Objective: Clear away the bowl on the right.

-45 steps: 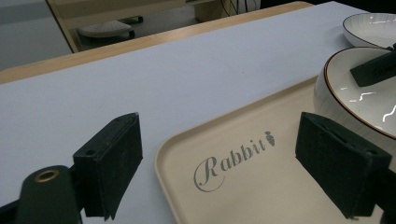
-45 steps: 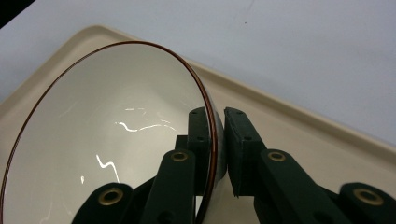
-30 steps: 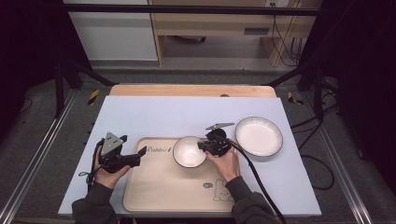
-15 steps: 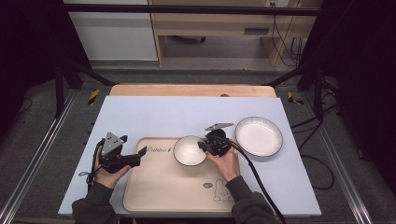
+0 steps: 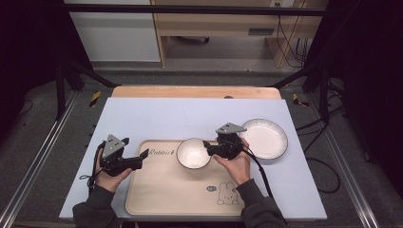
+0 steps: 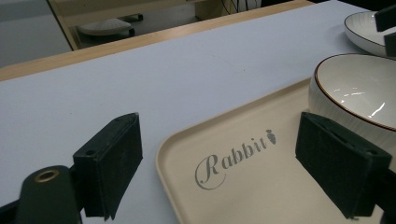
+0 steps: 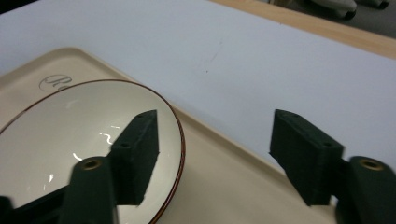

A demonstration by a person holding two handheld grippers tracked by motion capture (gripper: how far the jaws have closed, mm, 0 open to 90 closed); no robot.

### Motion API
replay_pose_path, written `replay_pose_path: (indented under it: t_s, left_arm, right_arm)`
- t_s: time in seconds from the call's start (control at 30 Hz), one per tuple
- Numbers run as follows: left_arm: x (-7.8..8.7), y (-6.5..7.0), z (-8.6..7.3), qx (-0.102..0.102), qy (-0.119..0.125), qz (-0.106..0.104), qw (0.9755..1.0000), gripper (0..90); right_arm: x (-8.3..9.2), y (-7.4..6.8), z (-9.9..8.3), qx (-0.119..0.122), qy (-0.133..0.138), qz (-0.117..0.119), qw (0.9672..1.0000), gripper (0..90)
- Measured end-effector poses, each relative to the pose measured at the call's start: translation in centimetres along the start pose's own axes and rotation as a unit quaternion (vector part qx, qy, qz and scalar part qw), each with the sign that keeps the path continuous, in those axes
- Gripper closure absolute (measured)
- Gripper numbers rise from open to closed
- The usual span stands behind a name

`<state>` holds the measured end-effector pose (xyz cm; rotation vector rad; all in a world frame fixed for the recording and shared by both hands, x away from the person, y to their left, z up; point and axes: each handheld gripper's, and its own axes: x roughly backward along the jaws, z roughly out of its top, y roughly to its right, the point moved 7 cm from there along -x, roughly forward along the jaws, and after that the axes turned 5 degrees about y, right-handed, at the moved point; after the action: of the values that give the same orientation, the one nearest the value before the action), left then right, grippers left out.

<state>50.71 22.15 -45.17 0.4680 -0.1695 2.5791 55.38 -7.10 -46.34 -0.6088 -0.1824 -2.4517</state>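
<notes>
we have set the bowl (image 5: 193,153) on the tray (image 5: 161,190), near its far edge. the right gripper (image 5: 208,146) has just been opening; its jaws straddle the bowl's rim without pressing. we should lift straight clear before withdrawing. the left gripper (image 5: 142,154) rests spread wide at the tray's far left corner.

A grey floor (image 5: 43,142) surrounds the table (image 5: 142,114), with a metal rail (image 5: 35,166) at 9 o'clock. At 12 stands a wooden bench (image 5: 228,21); a white cabinet (image 5: 114,35) sits at 11. Cables (image 5: 290,42) hang at 1.
</notes>
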Motion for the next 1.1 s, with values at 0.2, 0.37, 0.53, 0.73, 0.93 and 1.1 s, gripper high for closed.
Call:
replay_pose_path:
  t_s: [0.2,0.37,0.53,0.73,0.93,1.1]
  left_arm:
    - [0.0,0.0,0.0,0.000,-0.001,-0.002,1.0000,14.0]
    - [0.0,-0.1,-0.1,-0.002,-0.008,-0.004,1.0000,13.5]
    - [-0.1,-0.2,-0.4,-0.001,-0.014,-0.004,0.9999,13.0]
    - [0.2,-0.5,-0.6,0.000,-0.016,-0.003,0.9999,12.7]
    - [0.4,-0.9,-0.8,0.002,-0.014,0.003,0.9999,12.6]
    - [0.4,-1.2,-1.0,0.008,-0.014,0.008,0.9998,12.9]
  right_arm:
    - [1.8,0.0,0.6,-0.006,0.037,0.010,0.9993,19.1]
    - [2.9,0.1,0.6,-0.007,0.051,0.010,0.9987,17.3]
    - [4.0,0.3,0.4,-0.005,0.063,0.008,0.9980,14.7]
    - [5.3,0.9,-0.6,-0.005,0.073,0.002,0.9973,12.7]
    - [6.2,1.8,-1.7,-0.012,0.085,-0.005,0.9963,11.7]
    - [6.7,2.2,-2.2,-0.017,0.088,-0.012,0.9959,11.6]
